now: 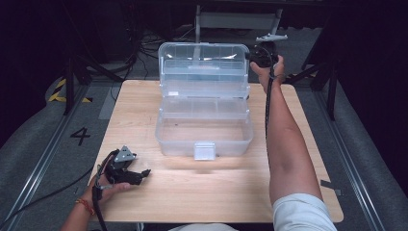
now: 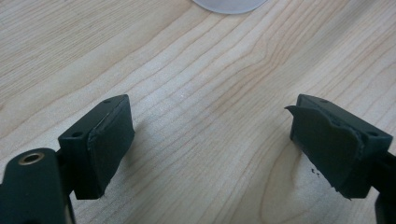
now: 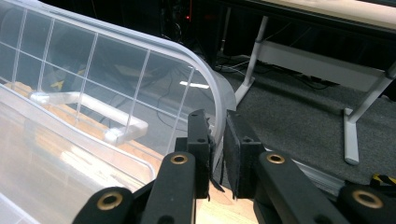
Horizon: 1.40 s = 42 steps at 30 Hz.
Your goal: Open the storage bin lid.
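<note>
A clear plastic toolbox [image 1: 166, 137] stands open on the wooden table [image 1: 202, 192], its lid [image 1: 204, 60] raised upright at the back. My right gripper [image 1: 252, 57] is at the lid's upper right corner. In the right gripper view its jaws [image 3: 217, 126] are shut on the thin rim of the lid [image 3: 116, 70], and the lid's handle [image 3: 88, 105] shows through the plastic. My left gripper [image 1: 144, 174] rests low over the table's front left, apart from the box. It is open [image 2: 210, 126], with bare wood between its pads.
An inner tray [image 1: 204, 106] sits across the box's back half, and a white latch [image 1: 204, 150] hangs on its front wall. A rounded bit of the box [image 2: 229, 4] shows beyond the left jaws. Dark floor, cables and metal table legs [image 3: 252, 60] lie behind the table.
</note>
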### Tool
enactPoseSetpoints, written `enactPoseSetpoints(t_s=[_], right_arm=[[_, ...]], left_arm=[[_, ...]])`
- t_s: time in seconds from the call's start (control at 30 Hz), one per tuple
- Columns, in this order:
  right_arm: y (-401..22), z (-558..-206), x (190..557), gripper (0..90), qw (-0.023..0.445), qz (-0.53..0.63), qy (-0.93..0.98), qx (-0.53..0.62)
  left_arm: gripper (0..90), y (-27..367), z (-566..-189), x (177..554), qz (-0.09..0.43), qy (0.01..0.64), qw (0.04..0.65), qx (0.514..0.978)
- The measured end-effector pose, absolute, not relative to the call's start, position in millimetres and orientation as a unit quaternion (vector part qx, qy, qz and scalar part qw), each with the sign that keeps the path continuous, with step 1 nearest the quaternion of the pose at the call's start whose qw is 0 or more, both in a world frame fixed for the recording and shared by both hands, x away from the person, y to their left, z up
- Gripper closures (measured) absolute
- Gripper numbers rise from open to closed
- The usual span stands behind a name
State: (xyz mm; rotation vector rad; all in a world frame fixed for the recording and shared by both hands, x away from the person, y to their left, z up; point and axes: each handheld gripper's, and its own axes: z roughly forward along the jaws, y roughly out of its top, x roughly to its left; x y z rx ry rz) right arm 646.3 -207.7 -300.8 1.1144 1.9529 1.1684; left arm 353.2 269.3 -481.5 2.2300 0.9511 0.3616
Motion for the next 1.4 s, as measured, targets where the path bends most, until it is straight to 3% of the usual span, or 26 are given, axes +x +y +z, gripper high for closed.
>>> enactPoseSetpoints(t_s=[0.73,1.4], right_arm=[[-204,-321,665,81.6,0.299,0.406,0.742,0.441],[-201,-317,649,80.4,0.296,0.419,0.748,0.42]], left_arm=[[14.0,269,-481,354,0.137,0.364,0.337,0.857],[14.4,269,-481,353,0.137,0.367,0.338,0.856]])
